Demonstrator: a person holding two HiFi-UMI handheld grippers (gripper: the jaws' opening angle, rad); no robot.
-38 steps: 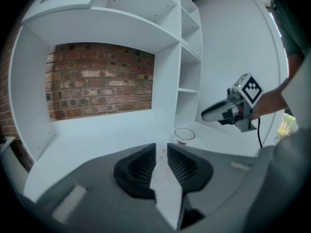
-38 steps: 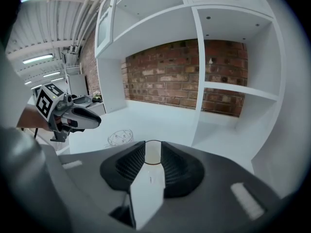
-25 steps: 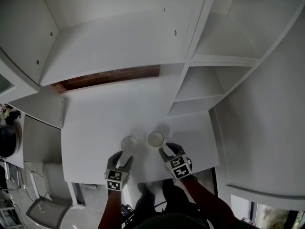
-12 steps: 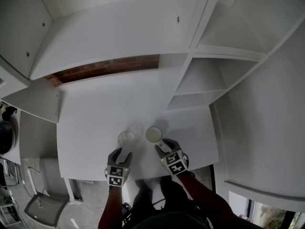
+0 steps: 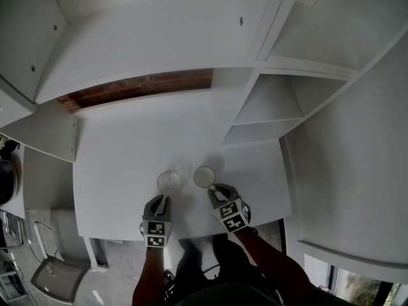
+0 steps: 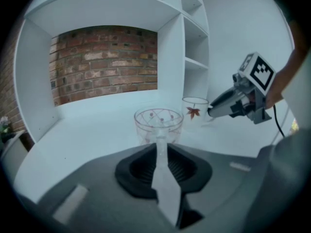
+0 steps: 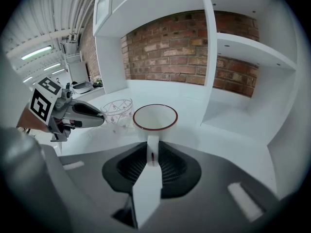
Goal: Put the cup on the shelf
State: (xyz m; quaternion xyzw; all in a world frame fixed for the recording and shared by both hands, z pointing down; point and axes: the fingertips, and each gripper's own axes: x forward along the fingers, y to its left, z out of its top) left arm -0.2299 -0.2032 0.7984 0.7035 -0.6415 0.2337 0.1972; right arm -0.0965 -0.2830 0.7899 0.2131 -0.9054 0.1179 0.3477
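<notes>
Down at the front of the white desk (image 5: 127,152): just been closing both sets of jaws. Left gripper (image 5: 164,203) first: now pinched nearly together on the near rim of the clear glass cup (image 5: 169,182), with only the thin wall between the pads. Same deal with the right gripper (image 5: 214,192): clamped on the near rim of the white cup (image 5: 204,176) with the red edge, leaving a slightly wider slit for the thicker wall.

Compared with a second ago, spread wide and hanging just short of the rims, definitely sunk a little and bitten down. Both cups upright on the desk, just beside each other, so nothing lifted yet.

Reads as grab done, probably. Next up, most likely: carrying over to the shelf (image 5: 264,131) off to the right, well apart from the current spot. Worth lifting straight and slow, given a one-wall pinch on each cup and the risk of tipping or swinging in the grip.
</notes>
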